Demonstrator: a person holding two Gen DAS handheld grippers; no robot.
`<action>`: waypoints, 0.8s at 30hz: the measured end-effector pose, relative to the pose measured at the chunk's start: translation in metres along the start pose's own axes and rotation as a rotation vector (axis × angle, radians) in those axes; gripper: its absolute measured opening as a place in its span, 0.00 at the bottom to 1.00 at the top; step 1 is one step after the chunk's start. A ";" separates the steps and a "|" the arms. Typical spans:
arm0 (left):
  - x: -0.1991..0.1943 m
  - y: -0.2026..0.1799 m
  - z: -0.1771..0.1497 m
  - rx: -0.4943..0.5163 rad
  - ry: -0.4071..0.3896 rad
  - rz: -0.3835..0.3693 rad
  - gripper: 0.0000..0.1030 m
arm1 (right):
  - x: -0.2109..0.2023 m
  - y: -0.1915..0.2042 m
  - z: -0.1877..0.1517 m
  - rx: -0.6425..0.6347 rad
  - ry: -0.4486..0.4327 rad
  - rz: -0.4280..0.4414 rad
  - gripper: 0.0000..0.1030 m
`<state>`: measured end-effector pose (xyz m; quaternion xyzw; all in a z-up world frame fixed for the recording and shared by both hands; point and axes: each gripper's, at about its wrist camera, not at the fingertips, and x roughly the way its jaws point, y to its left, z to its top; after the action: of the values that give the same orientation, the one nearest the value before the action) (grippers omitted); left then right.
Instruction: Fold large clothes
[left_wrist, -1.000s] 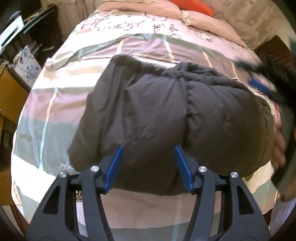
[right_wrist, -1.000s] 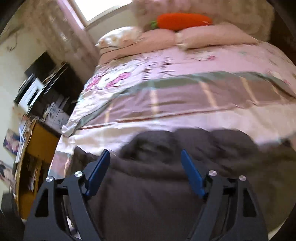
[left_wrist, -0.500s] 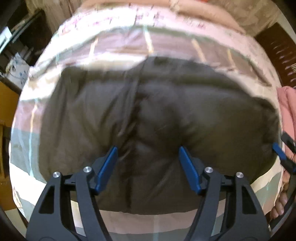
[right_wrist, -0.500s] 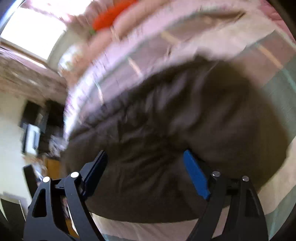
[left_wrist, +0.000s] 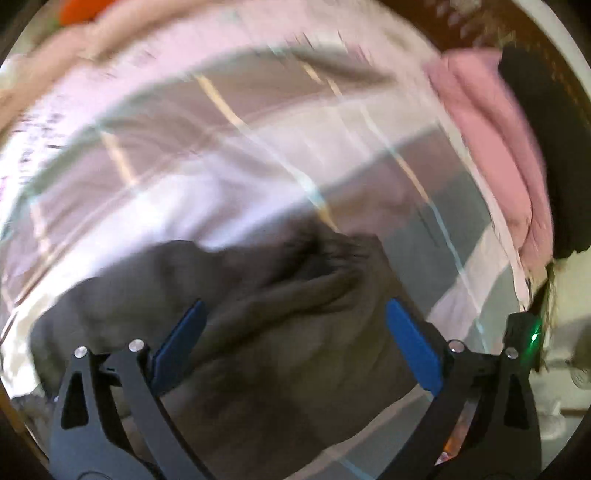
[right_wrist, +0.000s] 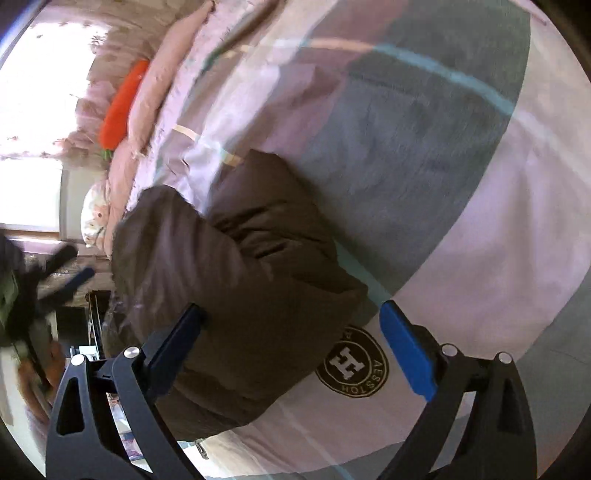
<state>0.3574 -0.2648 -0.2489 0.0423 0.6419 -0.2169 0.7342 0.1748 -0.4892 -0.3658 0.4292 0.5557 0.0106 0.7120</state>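
A dark brown padded jacket (left_wrist: 280, 332), folded into a thick bundle, lies on the striped pink and grey bed cover (left_wrist: 221, 155). My left gripper (left_wrist: 295, 332) points steeply down over the bundle. Its jaws are opening wide and the blue pads stand clear of the cloth. In the right wrist view the jacket (right_wrist: 240, 280) fills the lower left. My right gripper (right_wrist: 291, 332) hangs over the jacket's near corner, its jaws also opening, and no pad presses on the fabric. The left gripper (right_wrist: 62, 280) shows blurred at the left edge, with a hand (right_wrist: 37, 373) below it.
A folded pink garment (left_wrist: 491, 147) and a dark one (left_wrist: 554, 166) lie at the bed's right edge. An orange carrot plush (right_wrist: 122, 103) and pink pillows (right_wrist: 159, 74) sit at the head. A round logo (right_wrist: 351, 363) marks the cover beside the jacket.
Both pairs of jaws have spread wider. The left view has swept right across the jacket toward the bed's edge. The right view has rolled and dropped closer to the jacket's corner.
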 end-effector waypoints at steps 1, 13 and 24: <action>0.018 -0.007 0.005 0.013 0.039 0.040 0.96 | 0.001 -0.003 -0.001 0.011 0.012 0.010 0.94; 0.080 -0.016 0.035 0.023 0.062 0.312 0.15 | -0.026 -0.023 0.002 0.046 -0.076 0.115 0.94; 0.078 -0.022 0.047 0.011 -0.006 0.386 0.16 | 0.069 -0.008 -0.030 0.080 0.154 0.115 0.94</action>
<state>0.3993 -0.3210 -0.3105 0.1680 0.6186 -0.0754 0.7638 0.1739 -0.4422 -0.4255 0.4865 0.5830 0.0623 0.6477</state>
